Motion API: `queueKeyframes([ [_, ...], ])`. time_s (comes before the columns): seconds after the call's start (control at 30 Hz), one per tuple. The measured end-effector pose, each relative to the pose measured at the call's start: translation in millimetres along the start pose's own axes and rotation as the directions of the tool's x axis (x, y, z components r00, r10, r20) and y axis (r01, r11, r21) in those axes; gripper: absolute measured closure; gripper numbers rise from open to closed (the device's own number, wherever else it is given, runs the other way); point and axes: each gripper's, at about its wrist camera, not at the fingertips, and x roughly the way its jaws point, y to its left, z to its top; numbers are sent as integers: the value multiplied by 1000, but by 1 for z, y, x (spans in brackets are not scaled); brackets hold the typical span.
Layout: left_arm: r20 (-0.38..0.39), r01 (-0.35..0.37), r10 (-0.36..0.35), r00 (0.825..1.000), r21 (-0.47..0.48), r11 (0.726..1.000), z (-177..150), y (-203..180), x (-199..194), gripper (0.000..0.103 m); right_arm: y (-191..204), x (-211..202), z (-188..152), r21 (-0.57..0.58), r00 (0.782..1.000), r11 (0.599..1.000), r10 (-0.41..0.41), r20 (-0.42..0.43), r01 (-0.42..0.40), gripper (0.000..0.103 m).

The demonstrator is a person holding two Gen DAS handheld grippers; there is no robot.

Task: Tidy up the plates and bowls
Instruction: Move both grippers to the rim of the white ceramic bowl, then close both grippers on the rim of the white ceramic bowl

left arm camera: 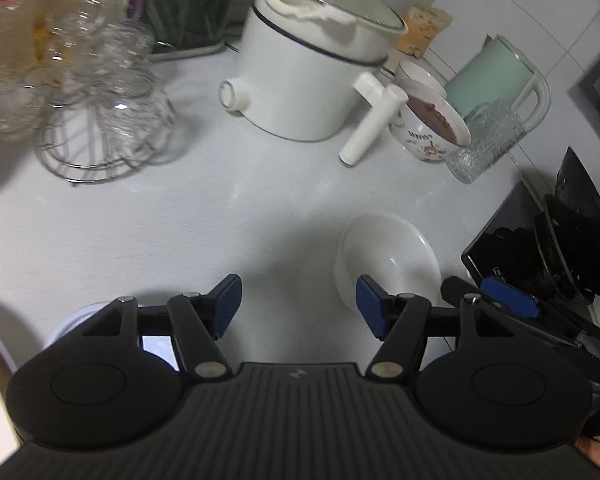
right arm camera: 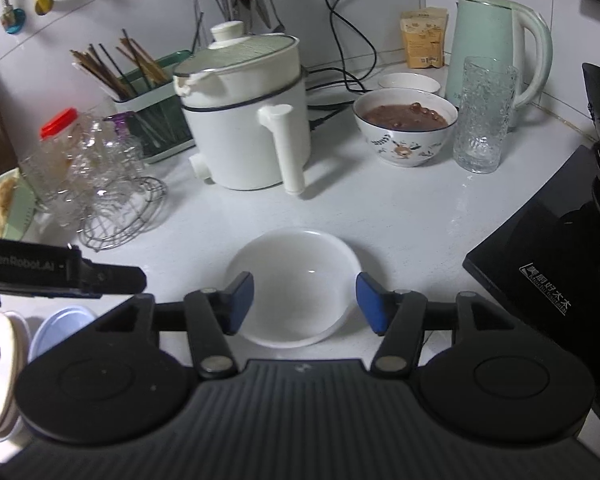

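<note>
Fingers (right arm camera: 364,300) of the right gripper (right arm camera: 305,300) stand parted around an empty white bowl (right arm camera: 296,276) on the countertop (right arm camera: 400,216), gripping nothing. Left gripper (left arm camera: 299,306) hangs open beside it. Next, seemingly: clamp the rim.

Black ribbed tongs (right arm camera: 305,300) with blue pads (right arm camera: 370,300).

white bowl (right arm camera: 296,292), mint kettle (right arm camera: 488,48) – floral-patterned bowl (right arm camera: 404,136)

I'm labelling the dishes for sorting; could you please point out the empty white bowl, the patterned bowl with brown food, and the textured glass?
Empty white bowl (right arm camera: 296,280): right wrist view, on its inner base.
Patterned bowl (right arm camera: 404,148): right wrist view, on its decorated outer wall.
Textured glass (right arm camera: 482,120): right wrist view, on its side wall.
</note>
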Motion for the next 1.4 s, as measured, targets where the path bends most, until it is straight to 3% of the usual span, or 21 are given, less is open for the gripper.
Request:
queueKeyframes([
  [0.17,-34,38,-38,999,9,999,12,-12,28,34,-10,19,1,29,999,999,-35,-3,35,44],
  [0.47,-89,19,-17,996,23,1000,33,-25,68,36,-42,48,4,151,998,987,-42,-49,49,45],
  [0.67,-136,32,-30,990,19,999,37,-30,90,48,-49,66,0,190,995,981,-24,-94,41,56],
  [0.93,-179,69,-64,982,20,997,37,-36,103,71,-49,81,-2,216,992,976,5,-129,23,82],
  [1.1,-181,65,-60,982,23,998,35,-35,105,72,-43,83,-1,175,990,984,4,-138,21,91],
  [1.4,-158,75,-75,985,-3,997,32,-30,85,72,-42,78,2,182,990,983,34,-138,-9,92],
])
